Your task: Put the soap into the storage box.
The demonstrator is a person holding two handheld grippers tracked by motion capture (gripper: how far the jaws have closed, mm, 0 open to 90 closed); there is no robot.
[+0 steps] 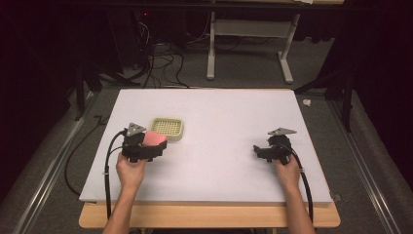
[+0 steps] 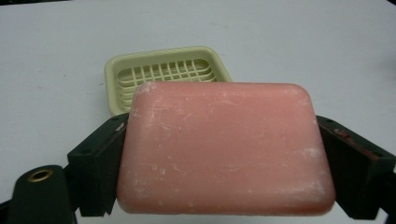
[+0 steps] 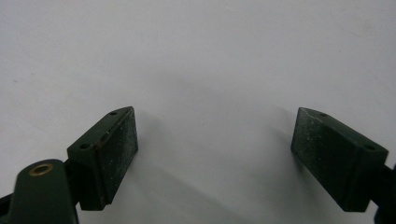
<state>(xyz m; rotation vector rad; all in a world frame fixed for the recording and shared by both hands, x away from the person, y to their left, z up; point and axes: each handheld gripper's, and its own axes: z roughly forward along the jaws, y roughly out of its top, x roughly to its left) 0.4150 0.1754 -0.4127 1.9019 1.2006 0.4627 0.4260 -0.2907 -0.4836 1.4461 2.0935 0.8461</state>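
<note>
Your left gripper [image 1: 155, 146] is pinching a pink soap bar [image 1: 155, 139], one black jaw pressed to each short side, at the left of the high view, low over the white table [image 1: 219, 161]. Up close in the left gripper view, that soap bar [image 2: 224, 149] is a flat, rounded-corner slab, matte pink, scuffed and dusted with pale whitish flecks; no stamp or lettering can be read on its face. Just beyond it, upper centre of that frame, sits the soap dish [image 2: 163, 74]: pale yellow-green plastic, a rounded square with a raised rim and a moulded grid floor. From above, the soap dish [image 1: 167, 127] lies just up and right of the bar, and you cannot tell from there whether they touch.

Your right gripper [image 1: 263, 151] rests at the right of the high view, well apart from the dish, a grey three-cornered plate on top. Its own camera shows the right gripper [image 3: 215, 154] spread wide, the flat pads [image 3: 122, 149] dull black, speckled with pale dust, over bare white tabletop [image 3: 201, 56], smooth and faintly shadowed. No brand or writing shows anywhere.
</note>
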